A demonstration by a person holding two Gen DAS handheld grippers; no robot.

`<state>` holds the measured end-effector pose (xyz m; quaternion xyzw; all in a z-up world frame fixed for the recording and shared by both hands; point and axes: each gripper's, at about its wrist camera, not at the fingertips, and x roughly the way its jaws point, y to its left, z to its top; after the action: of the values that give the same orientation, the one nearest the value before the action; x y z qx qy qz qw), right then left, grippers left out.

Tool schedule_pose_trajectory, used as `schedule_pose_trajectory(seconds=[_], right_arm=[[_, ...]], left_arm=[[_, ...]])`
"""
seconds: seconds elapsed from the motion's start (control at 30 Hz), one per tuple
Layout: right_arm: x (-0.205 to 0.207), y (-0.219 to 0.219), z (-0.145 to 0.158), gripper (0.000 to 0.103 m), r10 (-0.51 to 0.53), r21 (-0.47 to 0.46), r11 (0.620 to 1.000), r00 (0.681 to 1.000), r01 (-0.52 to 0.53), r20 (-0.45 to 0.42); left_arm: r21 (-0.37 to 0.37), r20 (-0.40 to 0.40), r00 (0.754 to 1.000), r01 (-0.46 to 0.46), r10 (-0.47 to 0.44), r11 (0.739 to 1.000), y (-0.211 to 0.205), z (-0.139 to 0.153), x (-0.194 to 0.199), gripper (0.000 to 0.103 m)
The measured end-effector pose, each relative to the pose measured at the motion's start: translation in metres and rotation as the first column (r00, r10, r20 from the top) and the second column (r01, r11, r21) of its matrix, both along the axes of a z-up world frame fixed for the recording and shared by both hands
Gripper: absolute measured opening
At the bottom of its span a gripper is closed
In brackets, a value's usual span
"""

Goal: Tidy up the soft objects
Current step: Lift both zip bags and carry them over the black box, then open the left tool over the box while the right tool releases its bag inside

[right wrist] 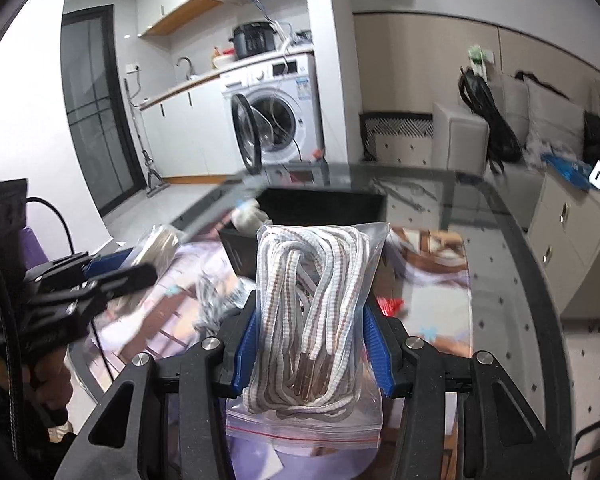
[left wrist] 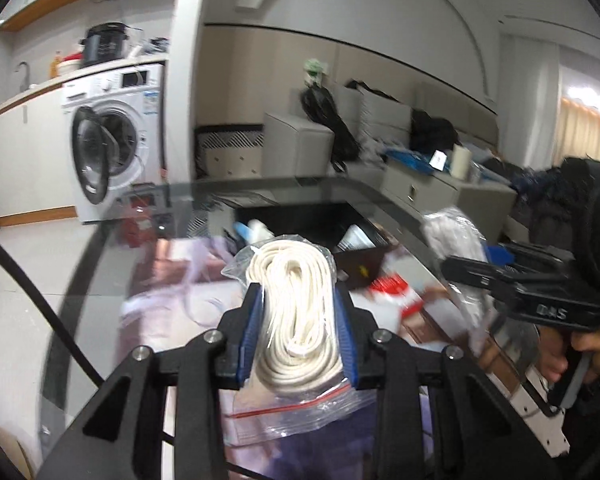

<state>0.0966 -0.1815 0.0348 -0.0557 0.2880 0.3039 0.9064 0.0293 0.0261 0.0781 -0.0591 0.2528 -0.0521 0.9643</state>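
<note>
You've got the big dark glass-topped table (right wrist: 496, 240) stretched out under both tools, with a patterned pink-and-brown cloth (right wrist: 432, 264) spread over part of it and a white front-loading washing machine (right wrist: 278, 112), door swung open, standing across the room beyond the far edge. On the table sits the open black rectangular bin (right wrist: 320, 208), ahead of your right tool and just behind the bag it carries; from the left wrist view that same bin (left wrist: 300, 224) shows past the tip of your other bag, with some pale items blurred inside it. Now your left gripper (left wrist: 298, 320): its blue-padded fingers (left wrist: 252, 320) are squeezed in on a clear zip-top bag of coiled cream-white cord (left wrist: 296, 304), red seal strip toward the camera, bag held up off the table. Your right gripper (right wrist: 310, 332) does likewise, blue pads (right wrist: 374, 340) pressed against both sides of a clear zip-top bag of white-and-brown striped laces (right wrist: 316, 304), seal end nearest the lens, the top of the bag reaching in front of the bin's near wall. Each tool shows in the other's view, off to the side, motion-blurred. A small red-and-white packet (left wrist: 392, 292) lies on the cloth to the right of the cord bag.
</note>
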Motion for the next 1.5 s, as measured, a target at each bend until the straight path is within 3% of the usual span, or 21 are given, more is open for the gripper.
schedule_pose_trajectory(seconds=[0.13,0.47,0.63,0.97,1.5], right_arm=[[-0.001,0.012,0.018,0.048,0.023,-0.008,1.000,0.999,-0.022,0.029],[0.023,0.047,0.047,0.048,0.017,0.032,0.999,1.000,-0.017,0.006],[0.034,0.063,0.061,0.048,0.032,0.045,0.998,0.999,-0.033,0.024],[0.075,0.067,0.040,0.048,0.005,0.036,0.999,0.999,-0.004,-0.033],[0.135,0.067,0.004,0.048,-0.025,-0.043,0.999,0.994,0.021,-0.106]], left_arm=[[0.006,0.018,0.998,-0.055,0.055,0.998,0.022,0.013,0.005,0.033],[0.053,0.067,0.989,-0.132,0.128,0.990,0.055,0.044,0.023,0.033],[0.047,0.035,0.987,-0.158,0.156,0.986,0.069,0.045,0.039,0.033],[0.004,-0.039,0.990,-0.139,0.139,0.990,0.049,0.019,0.089,0.033],[0.025,-0.103,0.992,-0.063,0.065,0.998,0.009,-0.002,0.158,0.033]])
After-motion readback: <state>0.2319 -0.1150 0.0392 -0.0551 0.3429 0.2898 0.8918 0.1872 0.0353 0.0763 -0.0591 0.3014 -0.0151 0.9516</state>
